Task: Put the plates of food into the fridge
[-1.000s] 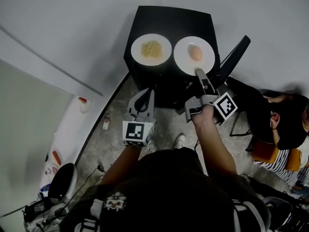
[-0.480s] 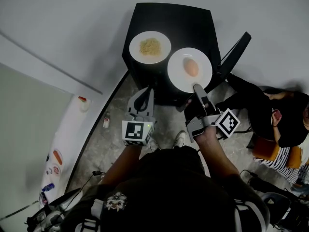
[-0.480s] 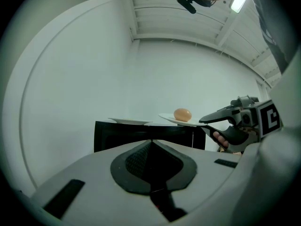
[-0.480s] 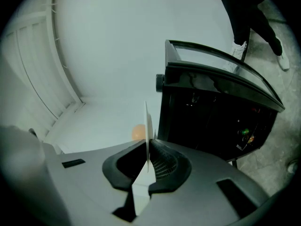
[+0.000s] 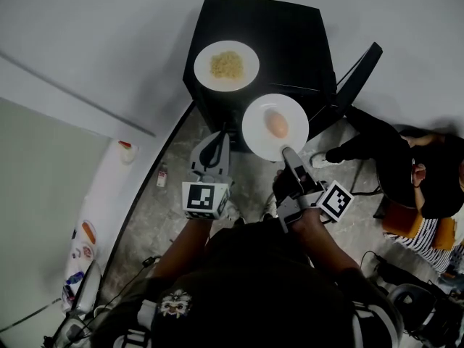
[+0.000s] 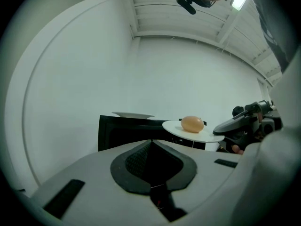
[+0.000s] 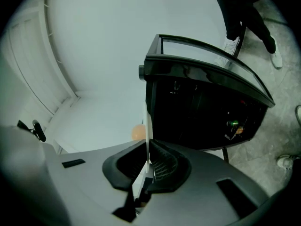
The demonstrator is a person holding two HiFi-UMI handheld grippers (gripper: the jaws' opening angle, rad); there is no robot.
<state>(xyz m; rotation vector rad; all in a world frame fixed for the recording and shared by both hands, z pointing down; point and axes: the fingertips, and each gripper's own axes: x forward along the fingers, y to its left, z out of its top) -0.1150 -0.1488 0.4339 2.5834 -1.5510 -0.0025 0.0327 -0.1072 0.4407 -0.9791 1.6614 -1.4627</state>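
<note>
The right tool [image 5: 288, 153] pinched the rim of a white plate [image 5: 255, 133] with a tan lump [image 5: 275, 124] just ahead; the left tool [image 5: 214, 145], alongside, sat pressed together, empty.

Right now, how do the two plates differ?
The far plate rests on the black table; the near plate is held by its rim in the right gripper, off the tabletop. The far plate carries a yellow heap, the near plate one tan oval. Both are round and white.
</note>
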